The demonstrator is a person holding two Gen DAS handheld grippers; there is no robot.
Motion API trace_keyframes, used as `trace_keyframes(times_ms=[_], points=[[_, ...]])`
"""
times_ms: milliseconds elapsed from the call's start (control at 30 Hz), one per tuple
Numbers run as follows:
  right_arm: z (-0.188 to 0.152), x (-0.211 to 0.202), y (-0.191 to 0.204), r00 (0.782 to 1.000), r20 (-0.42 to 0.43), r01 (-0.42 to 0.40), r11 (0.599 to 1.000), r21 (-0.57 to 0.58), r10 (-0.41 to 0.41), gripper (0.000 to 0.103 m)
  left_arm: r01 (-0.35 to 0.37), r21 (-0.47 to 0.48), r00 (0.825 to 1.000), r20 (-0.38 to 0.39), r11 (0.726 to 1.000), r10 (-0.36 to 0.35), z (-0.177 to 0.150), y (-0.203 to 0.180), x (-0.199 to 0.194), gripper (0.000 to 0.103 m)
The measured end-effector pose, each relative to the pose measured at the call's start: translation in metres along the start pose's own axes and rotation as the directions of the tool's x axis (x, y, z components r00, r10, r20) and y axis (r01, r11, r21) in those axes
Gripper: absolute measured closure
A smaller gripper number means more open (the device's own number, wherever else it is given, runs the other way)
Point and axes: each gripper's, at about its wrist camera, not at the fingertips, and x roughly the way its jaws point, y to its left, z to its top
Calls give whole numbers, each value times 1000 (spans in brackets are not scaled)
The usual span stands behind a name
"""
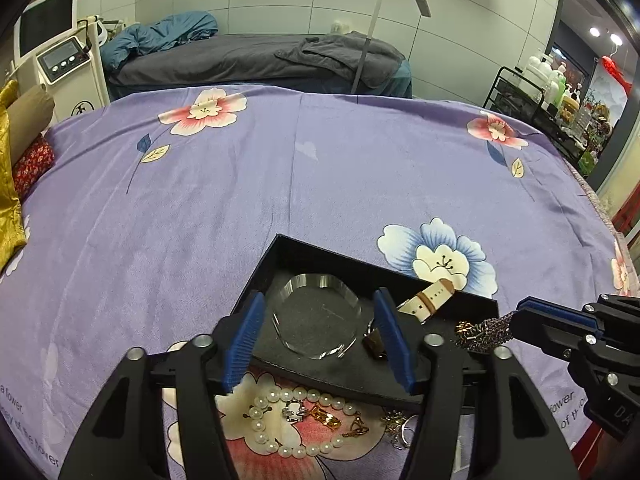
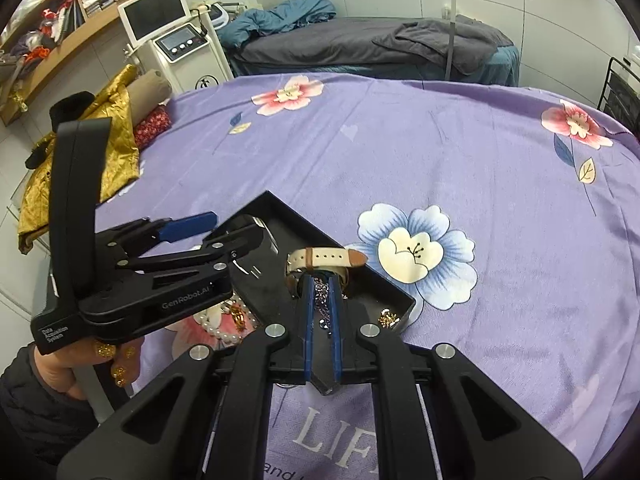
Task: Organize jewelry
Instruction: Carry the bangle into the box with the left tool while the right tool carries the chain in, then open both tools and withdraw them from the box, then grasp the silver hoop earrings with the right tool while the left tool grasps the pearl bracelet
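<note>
Purple floral bedspread covering a bed serves as the work surface, with a second grey-covered bed and a tiled wall behind it. Black tray, the landmark, lies open on the spread, lined in dark felt. Inside the tray rests a clear round glass disc; beside the disc, toward the tray's right, lies a watch with a cream strap, its strap end leaning over the tray's far rim. Left gripper hovers over the tray with its blue pads apart on either side of the disc, touching nothing. Right gripper is closed on a silver chain, pinched between its pads above the tray's right end, near the watch. Just outside the tray's near rim lie a pearl necklace, a gold clasp piece within its loop, and small silver pieces beside it. Handling, as a judgement: the chain is light, limp and liable to slip or tangle, best pinched across bunched links; the pearls roll, so grip across the strand; the disc looks heavy, smooth and fragile, best taken by its edge
</note>
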Motion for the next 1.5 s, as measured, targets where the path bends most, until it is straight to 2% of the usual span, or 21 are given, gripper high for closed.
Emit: trace_keyframes(times_ms=[67,133,167,200,267,300,400,600,800,967,1133,1367,1500], points=[[-3,5,-3,1000,-5,14,1000,5,-14,95,-8,1,1000,7,1000,8,-1,0,0,27],[-6,8,-5,999,-14,30,1000,9,-29,95,-19,-2,1000,13,1000,19,-3,1,-2,21],[-6,9,-5,999,-16,34,999,9,-34,91,-36,-1,999,16,999,36,-5,2,-3,17],[-8,11,-6,999,-20,41,999,7,-41,86,-52,-1,998,17,999,52,-5,3,-3,14],[-10,11,-9,998,-19,60,998,13,-60,50,-88,-5,996,23,996,89,-8,7,-6,8],[-13,9,-11,998,2,66,997,29,-67,47,-104,-12,994,26,995,104,-9,11,-8,7],[-17,7,-13,998,-2,70,997,44,-70,47,-129,-38,991,15,991,129,-16,24,-11,7],[-37,9,-4,997,-42,67,998,14,-67,47,-137,-89,990,-23,987,136,-40,46,-18,7],[-64,13,17,995,-85,39,998,-48,-43,47,-131,-66,990,-62,989,127,-72,51,-20,7],[-87,17,38,992,-125,-13,993,-115,-1,48,-108,-60,993,-63,992,104,-93,52,-25,7],[-101,21,47,988,-155,-17,989,-148,-6,48,-104,-50,992,-81,993,100,-105,50,-24,7],[-112,35,45,978,-207,-44,992,-121,18,49,-89,-41,993,-87,995,85,-116,49,-21,8],[-112,40,52,981,-192,-26,985,-171,-8,49,-94,7,992,-82,996,94,-117,43,-17,8]])
